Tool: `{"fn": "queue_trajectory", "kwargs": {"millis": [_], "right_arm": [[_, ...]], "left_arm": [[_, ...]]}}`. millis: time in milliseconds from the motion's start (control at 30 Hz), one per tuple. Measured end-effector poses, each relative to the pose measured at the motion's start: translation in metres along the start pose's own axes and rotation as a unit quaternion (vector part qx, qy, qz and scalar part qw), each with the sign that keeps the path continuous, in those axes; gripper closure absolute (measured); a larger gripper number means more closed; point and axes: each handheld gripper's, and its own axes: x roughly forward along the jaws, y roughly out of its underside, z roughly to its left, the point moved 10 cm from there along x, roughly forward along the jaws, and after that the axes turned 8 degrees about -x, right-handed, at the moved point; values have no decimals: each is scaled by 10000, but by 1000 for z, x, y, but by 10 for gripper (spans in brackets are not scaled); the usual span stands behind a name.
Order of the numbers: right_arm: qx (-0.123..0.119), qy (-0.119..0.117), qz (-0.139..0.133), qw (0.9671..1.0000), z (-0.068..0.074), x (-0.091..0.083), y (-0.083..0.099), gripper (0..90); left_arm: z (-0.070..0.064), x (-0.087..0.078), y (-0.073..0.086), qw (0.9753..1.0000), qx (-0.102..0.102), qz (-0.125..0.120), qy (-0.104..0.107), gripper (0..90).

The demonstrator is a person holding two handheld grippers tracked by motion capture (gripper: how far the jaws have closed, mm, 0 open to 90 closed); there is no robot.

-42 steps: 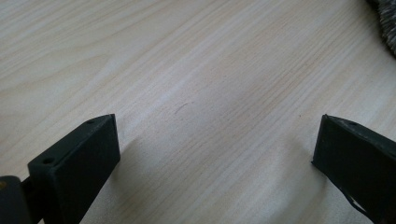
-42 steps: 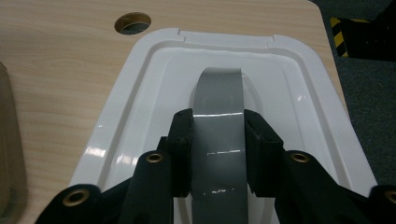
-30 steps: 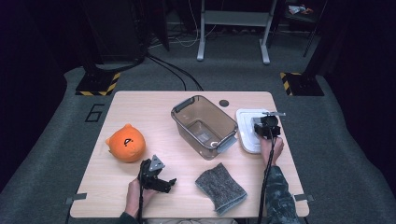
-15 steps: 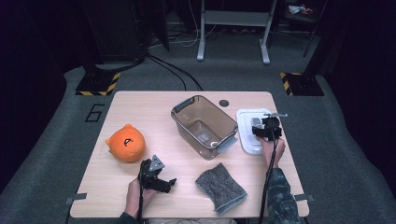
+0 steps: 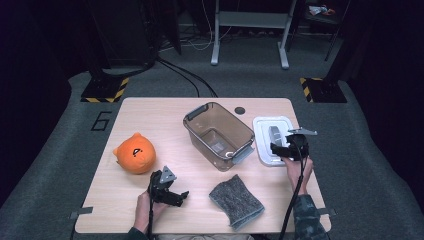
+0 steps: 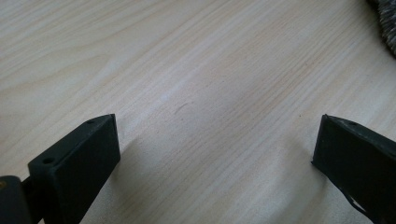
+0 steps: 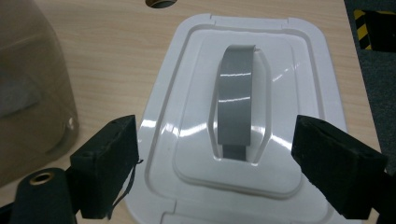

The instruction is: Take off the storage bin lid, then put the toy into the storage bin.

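Light wooden table (image 5: 150, 115), five items on it. Orange round plush toy with a dark mark on its face (image 5: 134, 153) sits at the left. Clear brown-tinted plastic storage bin (image 5: 218, 135) is at centre, empty apart from something small and pale on its floor, can't tell what. White rectangular plastic lid with a grey handle strap (image 5: 271, 139) lies flat just right of the bin. Grey knitted cloth (image 5: 236, 201) lies at the near edge, centre-right. Small dark round hole or grommet (image 5: 240, 110) in the table top, far side, between bin and lid.

Left gripper (image 5: 171, 196): near-left, just beside the cloth, low over bare wood. Jaws wide apart, nothing between them; cloth corner (image 6: 385, 21) at the top right of the left gripper view.

Right gripper (image 5: 276, 148): over the near end of the lid. Jaws spread wide, either side of the grey handle (image 7: 239, 100), not closed on it. Contact with the lid: can't tell.
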Motion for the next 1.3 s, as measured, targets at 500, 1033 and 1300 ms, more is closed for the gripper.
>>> {"fn": "queue_trajectory", "kwargs": {"millis": [500,1033,1300], "right_arm": [[-339,1,228,9992,15,-28,60,0],[-512,-199,366,9978,18,-27,114,0],[-618,-277,317,9972,18,-27,115,0]], "left_arm": [[0,0,0,10000,-4,1,4,2],[0,0,0,10000,-7,4,4,2],[0,0,0,10000,2,5,16,2]]}}
